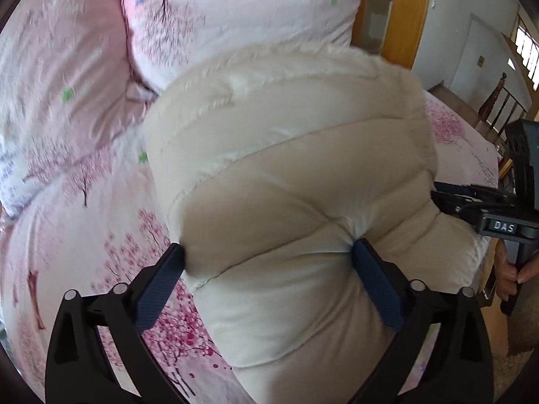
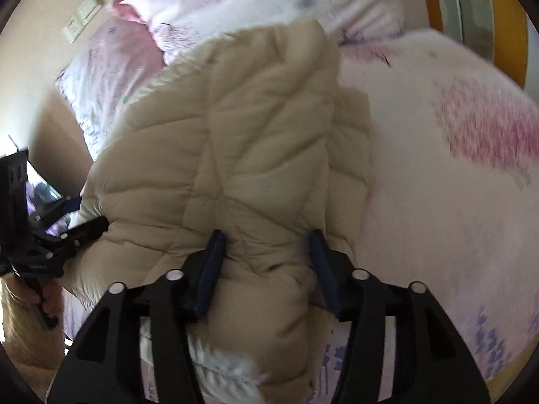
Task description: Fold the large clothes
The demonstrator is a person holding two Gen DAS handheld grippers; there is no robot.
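1. A bulky beige quilted padded coat [image 1: 296, 181] with a white fleecy trim is seen lifted over a bed covered by a pink quilt printed with blossom trees [image 1: 67, 175]; part of it appears to rest on the quilt, but how much cannot be told.
2. The left gripper [image 1: 269, 252] is clamped on a thick puffed fold at the near end of the coat, its two blue pads pressed into the padding on either side.
3. The right gripper [image 2: 266, 256] is likewise closed on a bunched fold of the same coat [image 2: 256, 141], at the near edge in its own view.
4. In the left wrist view the right gripper [image 1: 448, 198] is seen biting the coat's right side; in the right wrist view the left gripper [image 2: 91, 229] is seen at the coat's left side. The two holds therefore lie at opposite sides of one end.
5. The coat's long axis is judged to run away from both grippers, toward the pillows [image 2: 235, 3] at the far end of the bed.
6. The coming move is judged to turn on that axis: the held end would be carried far, over the rest, with neither gripper clearly nearer.
7. No containers are seen.
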